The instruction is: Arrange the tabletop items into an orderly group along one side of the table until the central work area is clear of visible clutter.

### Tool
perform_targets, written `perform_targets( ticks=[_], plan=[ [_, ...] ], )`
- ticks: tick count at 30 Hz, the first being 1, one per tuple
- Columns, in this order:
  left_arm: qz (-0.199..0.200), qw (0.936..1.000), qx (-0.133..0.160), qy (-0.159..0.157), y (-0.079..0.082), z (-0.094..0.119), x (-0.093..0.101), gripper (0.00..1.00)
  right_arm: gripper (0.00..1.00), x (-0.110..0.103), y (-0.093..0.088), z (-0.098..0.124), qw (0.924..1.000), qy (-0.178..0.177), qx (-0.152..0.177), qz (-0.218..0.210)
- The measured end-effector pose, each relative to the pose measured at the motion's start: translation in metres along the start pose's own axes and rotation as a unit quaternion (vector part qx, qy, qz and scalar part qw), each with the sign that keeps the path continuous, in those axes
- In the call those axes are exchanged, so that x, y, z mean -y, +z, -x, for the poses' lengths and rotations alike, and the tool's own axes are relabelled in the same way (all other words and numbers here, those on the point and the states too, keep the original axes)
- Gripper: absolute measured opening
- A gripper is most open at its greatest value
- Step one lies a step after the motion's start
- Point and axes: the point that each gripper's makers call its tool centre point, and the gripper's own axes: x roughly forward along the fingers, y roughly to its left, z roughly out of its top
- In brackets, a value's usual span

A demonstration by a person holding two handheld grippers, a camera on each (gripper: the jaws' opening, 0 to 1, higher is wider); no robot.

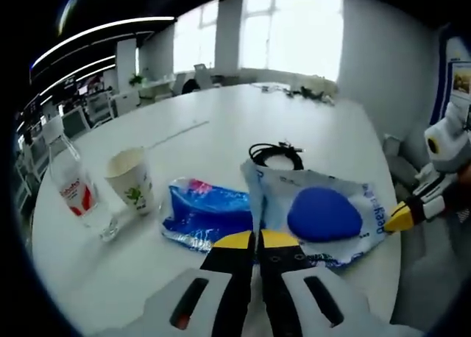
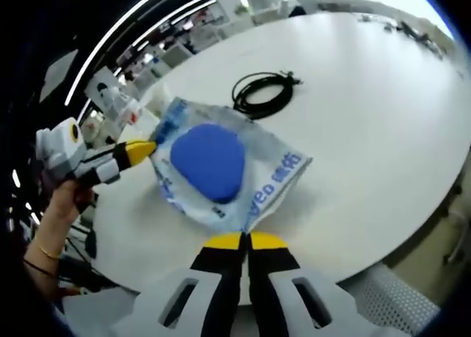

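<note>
A clear plastic bag (image 1: pixel 357 204) (image 2: pixel 276 179) with blue print holds a round blue pad (image 1: pixel 324 213) (image 2: pixel 209 160) and lies on the white table (image 1: pixel 221 116) (image 2: pixel 368 94). My left gripper (image 1: pixel 255 240) (image 2: pixel 141 150) is shut, its yellow tips pinching one edge of the bag. My right gripper (image 2: pixel 246 241) (image 1: pixel 397 218) is shut on the opposite edge. Left of the bag lie a crumpled blue packet (image 1: pixel 210 212), a paper cup (image 1: pixel 132 179) and a clear water bottle (image 1: pixel 73 191) with a red and white label. A coiled black cable (image 1: pixel 276 154) (image 2: pixel 263 93) rests just beyond the bag.
The table's curved edge (image 2: pixel 383 226) runs close under the bag on my right gripper's side. A person's hand (image 2: pixel 62 197) holds the left gripper. Small items (image 1: pixel 305 93) sit at the table's far end, with desks and chairs (image 1: pixel 73 120) beyond.
</note>
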Motion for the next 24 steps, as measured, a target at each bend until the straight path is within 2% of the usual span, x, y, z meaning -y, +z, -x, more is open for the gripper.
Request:
perform_targets(
  ticks=[7,9,11,13,17,24],
  plan=[
    [-0.015,0.9999,0.001,0.004,0.004,0.007,0.003,0.01,0.0,0.0,0.006,0.008,0.9998,0.004,0.002,0.02],
    [-0.023,0.9997,-0.006,0.01,0.003,0.009,0.003,0.01,0.0,-0.001,0.009,0.009,0.9981,0.011,-0.004,0.061],
    [-0.029,0.9994,-0.013,0.015,0.001,0.009,0.002,0.01,0.0,-0.002,0.018,0.011,0.996,0.003,0.012,0.088],
    [-0.032,0.9992,-0.016,0.018,0.0,0.009,0.001,0.01,0.0,-0.004,0.022,0.015,0.9958,0.002,0.015,0.09],
    [-0.025,0.9995,-0.001,0.02,0.007,0.013,0.001,0.01,0.0,-0.003,0.032,0.018,0.9927,-0.002,0.02,0.118],
    [-0.011,0.9994,0.012,0.031,0.013,0.018,-0.001,0.01,0.0,-0.002,0.049,0.022,0.9915,0.012,0.018,0.129]
  ],
)
